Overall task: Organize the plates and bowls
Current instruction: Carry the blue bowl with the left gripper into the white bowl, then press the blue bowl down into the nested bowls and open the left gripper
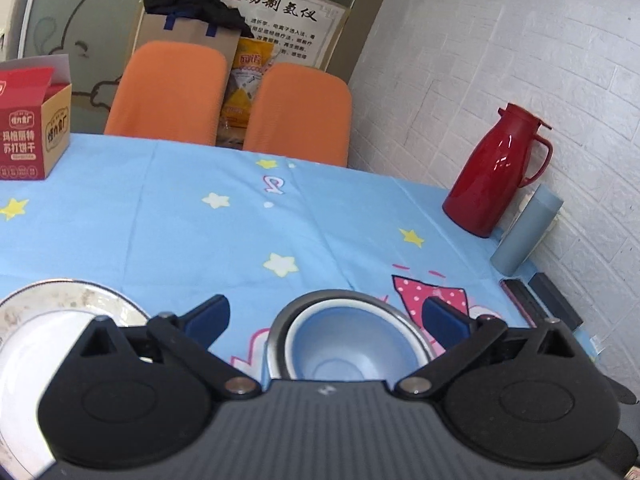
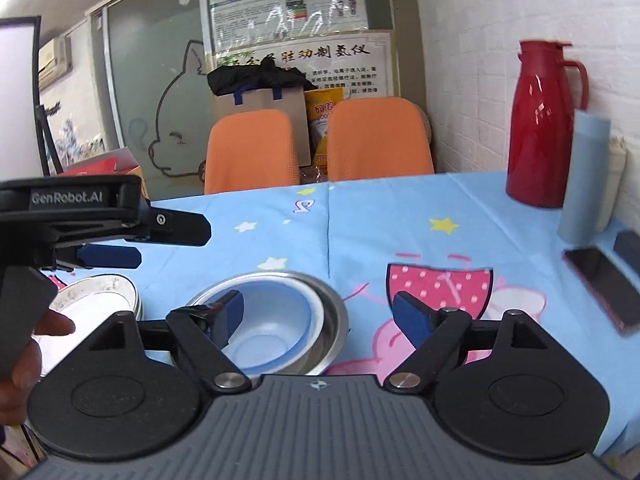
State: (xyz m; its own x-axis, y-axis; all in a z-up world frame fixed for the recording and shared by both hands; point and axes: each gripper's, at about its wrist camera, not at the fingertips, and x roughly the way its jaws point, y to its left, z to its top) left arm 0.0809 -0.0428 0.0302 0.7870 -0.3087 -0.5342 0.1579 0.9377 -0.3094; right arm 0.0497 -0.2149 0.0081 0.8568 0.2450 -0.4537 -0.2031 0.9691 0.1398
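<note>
Beside the table's [image 2: 400, 208] right edge, only the right wrist view catches a phone [image 2: 604, 284] and the left gripper [image 2: 172, 240]. Near the front edge a blue bowl [image 1: 340, 344] sits nested in a steel bowl [image 1: 280, 332], white plates [image 1: 48, 312] stacked beside. Both the left and the right gripper [image 2: 316, 316] hover angled downward, jaws wide apart, empty.

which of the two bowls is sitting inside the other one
The blue plastic bowl is the inner one; it is nested in the larger shiny metal bowl, whose rim surrounds it.

Mid table open, right edge crowded
Jug [image 2: 540, 128], tumbler [image 2: 584, 176], phone [image 2: 604, 284] block right edge; box [image 1: 32, 128] at far-left corner.
</note>
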